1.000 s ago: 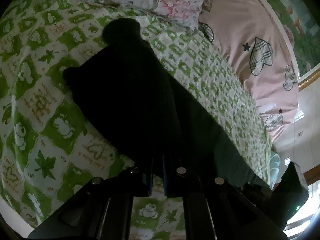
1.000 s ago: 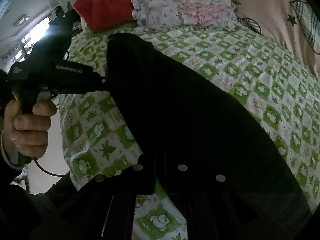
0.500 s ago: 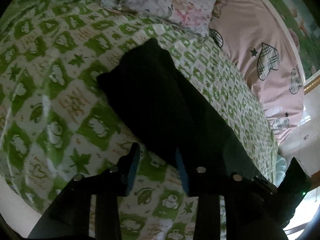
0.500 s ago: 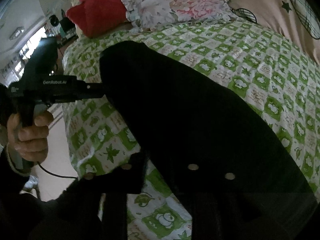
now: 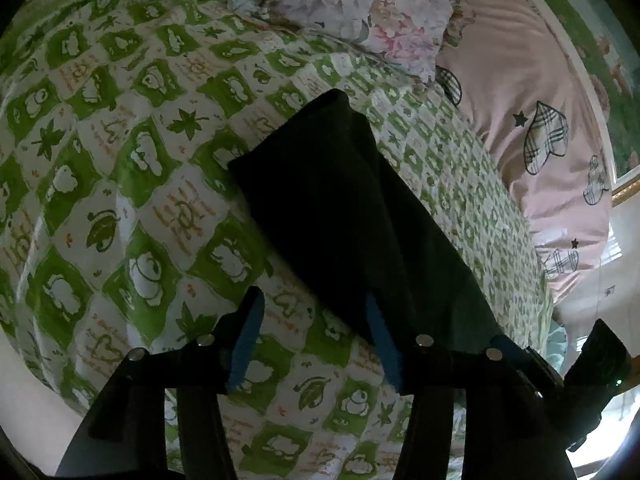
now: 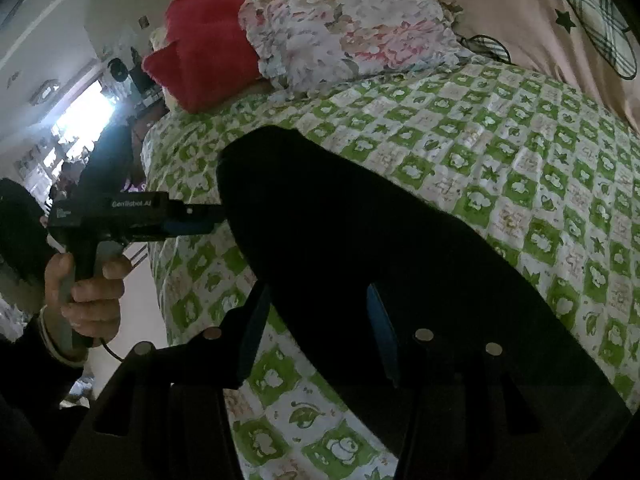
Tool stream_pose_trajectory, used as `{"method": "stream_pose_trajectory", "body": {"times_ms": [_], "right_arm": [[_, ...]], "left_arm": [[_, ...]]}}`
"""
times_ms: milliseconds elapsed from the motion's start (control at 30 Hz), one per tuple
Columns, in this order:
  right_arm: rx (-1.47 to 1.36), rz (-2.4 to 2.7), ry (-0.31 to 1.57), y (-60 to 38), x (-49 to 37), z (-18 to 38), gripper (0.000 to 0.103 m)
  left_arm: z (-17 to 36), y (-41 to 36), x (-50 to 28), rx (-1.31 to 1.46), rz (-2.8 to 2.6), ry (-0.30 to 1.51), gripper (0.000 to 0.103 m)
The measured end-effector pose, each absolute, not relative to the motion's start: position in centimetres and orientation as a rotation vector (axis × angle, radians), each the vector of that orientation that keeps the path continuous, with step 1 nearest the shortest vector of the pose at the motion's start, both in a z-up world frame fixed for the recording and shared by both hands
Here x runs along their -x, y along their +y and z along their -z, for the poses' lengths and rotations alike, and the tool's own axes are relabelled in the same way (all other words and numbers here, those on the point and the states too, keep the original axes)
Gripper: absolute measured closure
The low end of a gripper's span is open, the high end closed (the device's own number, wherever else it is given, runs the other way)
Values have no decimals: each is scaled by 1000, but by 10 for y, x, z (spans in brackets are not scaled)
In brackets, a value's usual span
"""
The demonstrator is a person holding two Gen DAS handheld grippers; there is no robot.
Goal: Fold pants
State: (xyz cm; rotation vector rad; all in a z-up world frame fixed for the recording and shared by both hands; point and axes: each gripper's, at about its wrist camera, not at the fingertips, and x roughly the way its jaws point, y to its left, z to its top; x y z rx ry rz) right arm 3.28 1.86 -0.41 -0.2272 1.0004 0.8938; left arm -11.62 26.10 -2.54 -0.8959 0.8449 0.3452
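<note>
Dark pants (image 5: 344, 216) lie flat on the green-checked bedspread (image 5: 132, 184), below the floral pillow (image 5: 360, 24). The left gripper (image 5: 312, 332) is opening, nothing pinched; the right gripper (image 6: 316, 320) is opening astride the pants' edge, pads apart.

Bare green bedspread (image 5: 120, 168) left of black pants (image 5: 340, 208) — floral pillow (image 5: 360, 16) blocks beyond.
</note>
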Motion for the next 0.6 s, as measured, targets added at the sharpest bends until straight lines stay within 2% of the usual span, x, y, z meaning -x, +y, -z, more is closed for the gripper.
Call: {"method": "stream_pose_trajectory", "body": {"times_ms": [367,600], "right_arm": [[173,-866,1003,8,-49,3,51],[97,-826,999,-5,-70,1,51]], "left_arm": [[21,267,101,894,-346,858,39],[26,275,99,915,-366,872,39]]}}
